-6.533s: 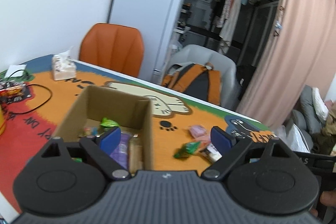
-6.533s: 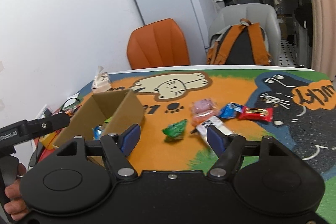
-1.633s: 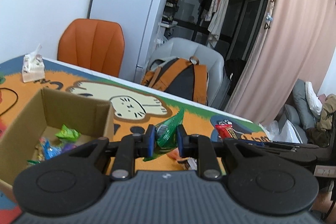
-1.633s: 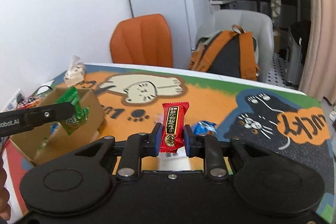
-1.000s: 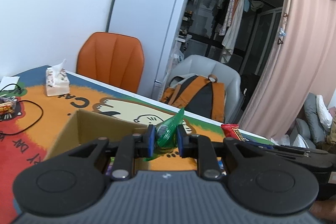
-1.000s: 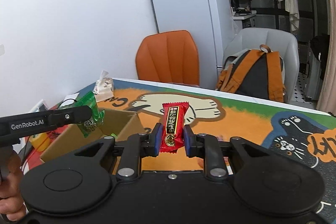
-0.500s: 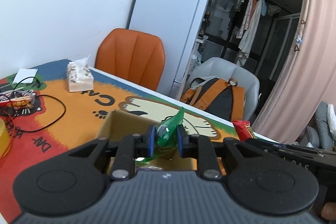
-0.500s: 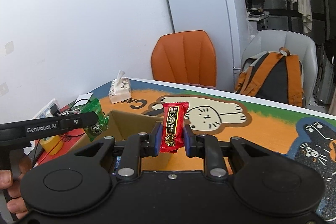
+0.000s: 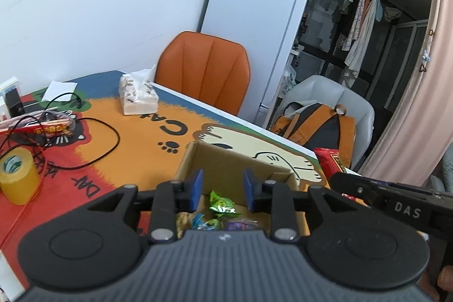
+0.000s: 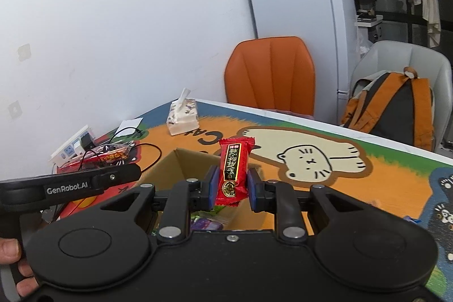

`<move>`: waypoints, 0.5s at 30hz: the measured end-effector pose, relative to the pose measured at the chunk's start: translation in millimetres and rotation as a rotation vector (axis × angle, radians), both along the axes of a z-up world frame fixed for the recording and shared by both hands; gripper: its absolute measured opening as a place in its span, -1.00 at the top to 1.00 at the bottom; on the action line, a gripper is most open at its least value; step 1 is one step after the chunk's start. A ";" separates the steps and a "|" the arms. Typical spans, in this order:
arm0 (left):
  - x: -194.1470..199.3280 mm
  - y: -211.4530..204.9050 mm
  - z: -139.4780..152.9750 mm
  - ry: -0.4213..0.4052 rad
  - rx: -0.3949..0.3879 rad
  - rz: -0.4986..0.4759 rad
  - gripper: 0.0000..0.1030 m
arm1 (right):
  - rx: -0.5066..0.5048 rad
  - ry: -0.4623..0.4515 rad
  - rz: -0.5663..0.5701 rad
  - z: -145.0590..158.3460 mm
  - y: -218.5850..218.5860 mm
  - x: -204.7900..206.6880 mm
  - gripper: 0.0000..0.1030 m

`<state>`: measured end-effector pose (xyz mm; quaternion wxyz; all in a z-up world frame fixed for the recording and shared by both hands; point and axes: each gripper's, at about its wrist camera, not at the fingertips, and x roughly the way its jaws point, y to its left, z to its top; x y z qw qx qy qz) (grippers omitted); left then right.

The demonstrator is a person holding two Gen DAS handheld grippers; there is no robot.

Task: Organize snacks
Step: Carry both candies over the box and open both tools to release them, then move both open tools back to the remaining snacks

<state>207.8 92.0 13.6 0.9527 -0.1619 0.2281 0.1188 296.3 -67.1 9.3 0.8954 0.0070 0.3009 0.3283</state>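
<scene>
I am hovering my left gripper (image 9: pixel 220 190) over the cardboard box (image 9: pixel 223 160), its jaws now parted: the green snack (image 9: pixel 222 204) it was pinching a moment ago is lying inside (one more sorted). My right gripper (image 10: pixel 231 187) is still clamping the red snack bar (image 10: pixel 233 171) above the box, probably next to drop.

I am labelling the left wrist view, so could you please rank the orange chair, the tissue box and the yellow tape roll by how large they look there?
1. orange chair, clearly largest.
2 and 3. tissue box and yellow tape roll look alike in size; the tape sits nearer the camera, so I would not rank them.
</scene>
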 end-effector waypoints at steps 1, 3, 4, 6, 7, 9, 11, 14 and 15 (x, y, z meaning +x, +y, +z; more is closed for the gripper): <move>-1.5 1.8 -0.7 0.002 -0.001 0.005 0.41 | 0.001 0.003 0.004 -0.6 2.6 0.6 0.56; -3.5 4.5 -1.3 0.006 -0.006 0.014 0.37 | 0.011 0.003 0.016 -1.4 9.1 2.2 0.51; -4.6 5.4 -1.5 0.008 -0.006 0.017 0.34 | 0.019 -0.004 0.026 -1.5 11.7 2.3 0.46; -6.1 6.0 -2.0 0.012 -0.004 0.019 0.25 | 0.008 -0.007 0.025 -2.7 16.4 2.6 0.23; -7.0 6.3 -2.6 0.013 -0.003 0.017 0.15 | -0.001 -0.006 0.014 -3.8 17.0 2.3 0.17; -9.6 5.4 -2.2 0.005 -0.002 0.009 -0.05 | 0.003 0.001 0.005 -5.2 14.1 1.7 0.10; -11.2 3.5 -1.4 -0.001 0.000 0.005 -0.31 | 0.004 0.017 0.001 -6.1 8.0 0.9 0.10; -11.9 0.9 0.3 -0.013 0.000 -0.008 -0.53 | 0.002 0.023 -0.029 -7.1 -3.9 -0.5 0.03; -12.3 -1.2 0.6 -0.017 0.001 -0.013 -0.56 | 0.004 0.027 -0.038 -7.2 -9.1 -1.2 0.01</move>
